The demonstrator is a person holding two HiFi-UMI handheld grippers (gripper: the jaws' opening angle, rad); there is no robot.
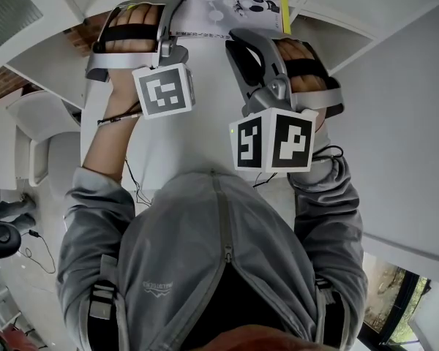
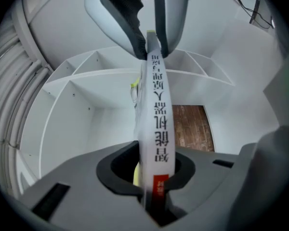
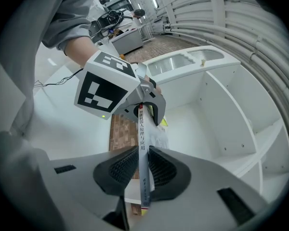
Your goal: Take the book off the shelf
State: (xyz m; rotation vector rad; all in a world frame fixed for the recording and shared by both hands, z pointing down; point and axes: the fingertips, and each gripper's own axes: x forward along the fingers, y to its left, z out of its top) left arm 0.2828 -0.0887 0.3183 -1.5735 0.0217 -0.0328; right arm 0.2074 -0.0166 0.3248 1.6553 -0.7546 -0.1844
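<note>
A grey hooded jacket (image 1: 219, 269) fills the lower centre of the head view. One white shelf (image 2: 86, 109) with several open compartments is seen behind the grippers. One book (image 1: 227, 6), white-spined, is held at the top centre of the head view, in front of those compartments. Two grippers are counted. The left gripper (image 2: 151, 174) is closed narrowly on one end of the spine, and the right gripper (image 3: 143, 163) is clamped on the other end. Two marker cubes (image 1: 164, 90) are carried, one per gripper.
</note>
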